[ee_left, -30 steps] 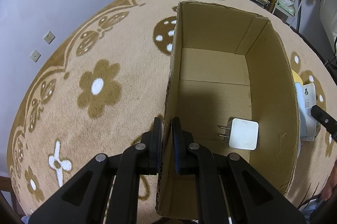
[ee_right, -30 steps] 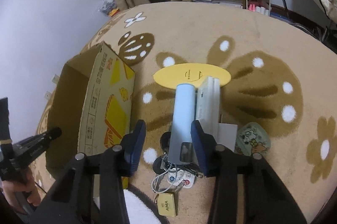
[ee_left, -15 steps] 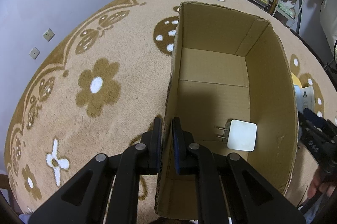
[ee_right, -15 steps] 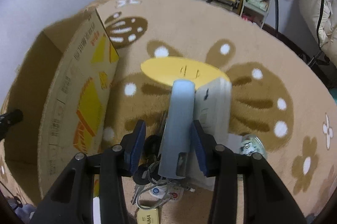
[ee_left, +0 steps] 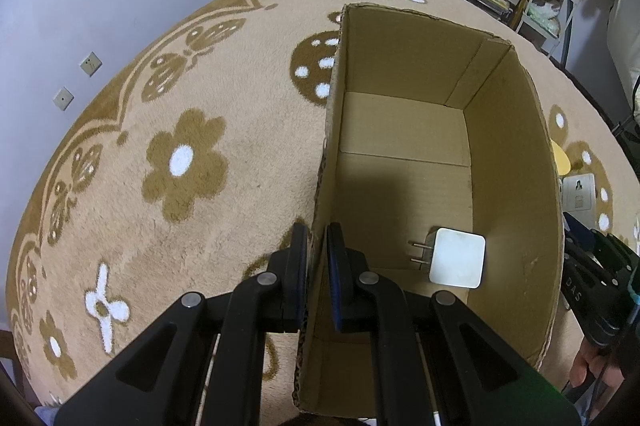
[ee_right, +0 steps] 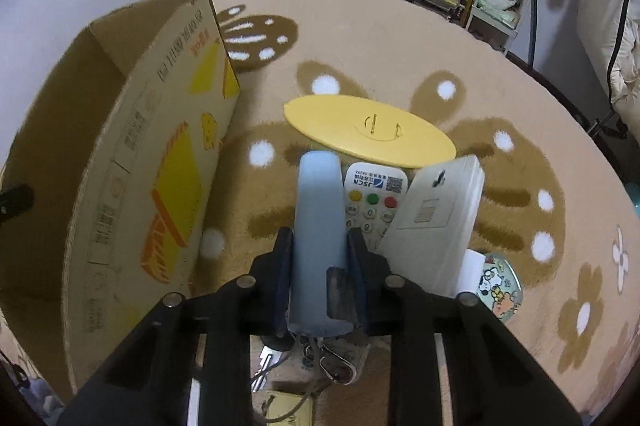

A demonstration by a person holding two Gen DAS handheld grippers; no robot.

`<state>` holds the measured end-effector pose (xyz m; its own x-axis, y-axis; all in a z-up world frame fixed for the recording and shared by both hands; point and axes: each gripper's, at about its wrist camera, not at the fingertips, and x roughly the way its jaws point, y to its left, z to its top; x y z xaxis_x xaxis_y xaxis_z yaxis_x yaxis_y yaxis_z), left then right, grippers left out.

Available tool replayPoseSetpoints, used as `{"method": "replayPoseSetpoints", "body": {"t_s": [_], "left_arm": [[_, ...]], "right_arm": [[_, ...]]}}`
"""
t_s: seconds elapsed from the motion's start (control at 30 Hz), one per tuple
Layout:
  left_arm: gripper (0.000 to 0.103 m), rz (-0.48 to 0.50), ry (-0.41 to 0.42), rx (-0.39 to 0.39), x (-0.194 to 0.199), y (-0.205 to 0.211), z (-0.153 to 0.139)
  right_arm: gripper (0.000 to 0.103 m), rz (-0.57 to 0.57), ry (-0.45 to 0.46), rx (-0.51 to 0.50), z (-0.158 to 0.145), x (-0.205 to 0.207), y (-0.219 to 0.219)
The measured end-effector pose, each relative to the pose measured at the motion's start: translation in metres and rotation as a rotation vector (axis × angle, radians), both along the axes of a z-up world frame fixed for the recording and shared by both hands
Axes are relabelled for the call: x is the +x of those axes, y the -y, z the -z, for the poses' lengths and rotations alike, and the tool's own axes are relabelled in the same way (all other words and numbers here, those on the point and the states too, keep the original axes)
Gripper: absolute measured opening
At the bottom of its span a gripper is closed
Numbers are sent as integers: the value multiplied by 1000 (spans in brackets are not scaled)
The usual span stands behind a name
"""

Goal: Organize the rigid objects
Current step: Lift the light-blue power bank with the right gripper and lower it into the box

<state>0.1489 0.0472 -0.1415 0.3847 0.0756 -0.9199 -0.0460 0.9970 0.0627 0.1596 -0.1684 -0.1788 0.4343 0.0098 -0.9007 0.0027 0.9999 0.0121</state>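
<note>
Cardboard fills most of my left wrist view: my left jaws (ee_left: 316, 258) are pinched tight on the near left wall of the open cardboard box (ee_left: 516, 161), one finger outside, one inside. On the box floor lies a white plug adapter (ee_left: 456, 263), prongs pointing left, near the right wall. The box sits on a tan carpet (ee_left: 224, 105) with brown flowers, and my right tool shows just past the box's right wall. From my right wrist view, my right jaws (ee_right: 320, 246) have just been closing and now press both sides of a pale blue cylinder (ee_right: 318, 222), which sticks out forward between them. Beside it, right, lie a white remote (ee_right: 370, 199) and a grey flat device (ee_right: 436, 209), with a yellow oval lid (ee_right: 368, 131) beyond; keys (ee_right: 268, 362) lie beneath, the box at left.
</note>
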Motion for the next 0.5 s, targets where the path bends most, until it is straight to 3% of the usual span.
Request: {"method": "replayPoseSetpoints", "body": {"t_s": [0.5], "left_arm": [[9, -1, -2, -6, 0, 0, 0]], "right_arm": [[29, 62, 132, 122, -44, -3, 9]]}}
